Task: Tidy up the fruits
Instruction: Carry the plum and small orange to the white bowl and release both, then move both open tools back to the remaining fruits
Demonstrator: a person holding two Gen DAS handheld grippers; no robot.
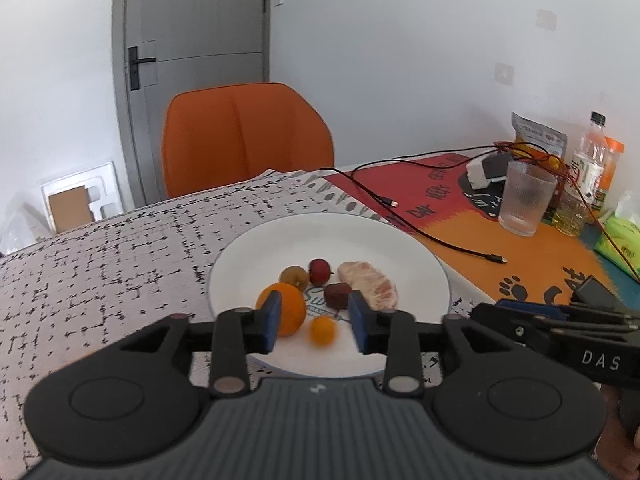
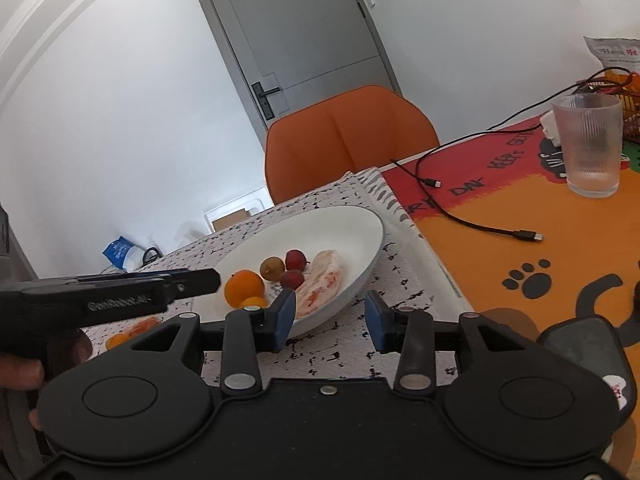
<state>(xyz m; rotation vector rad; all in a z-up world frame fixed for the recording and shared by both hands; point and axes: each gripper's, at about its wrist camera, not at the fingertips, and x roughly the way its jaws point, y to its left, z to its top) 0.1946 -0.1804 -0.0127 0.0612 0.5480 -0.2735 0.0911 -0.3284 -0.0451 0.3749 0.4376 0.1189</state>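
The white plate (image 1: 332, 232) sits on the speckled black-and-white cloth (image 1: 120, 248) and holds the fruit: a large orange (image 1: 290, 304), a small kumquat (image 1: 323, 330) that looks blurred and lies nearest the camera, a brownish round fruit (image 1: 294, 276), a red round fruit (image 1: 320, 271), a darker red one (image 1: 337, 295) and a peeled pomelo segment (image 1: 370, 286). The left gripper (image 1: 316, 320) hangs over the plate's near side with its jaws wide apart and nothing held; its left blue pad (image 1: 272, 322) hides part of the orange, and the right pad covers the near end of the pomelo segment. In the right wrist view the right gripper (image 2: 330, 320) hovers just beside the plate's rim, jaws spread and empty, one pad cutting across the pomelo segment. The left gripper's black body crosses that view and hides the plate's left edge; below it some orange bits (image 2: 132, 330) lie on the cloth, too blurred to name. To the right, on the orange and red mat (image 1: 500, 240), stand a ribbed glass (image 1: 524, 200), a plastic bottle (image 1: 588, 160) and a snack bag (image 1: 538, 134), with a black cable (image 1: 440, 240) trailing across. An orange chair (image 1: 244, 136) stands behind the table
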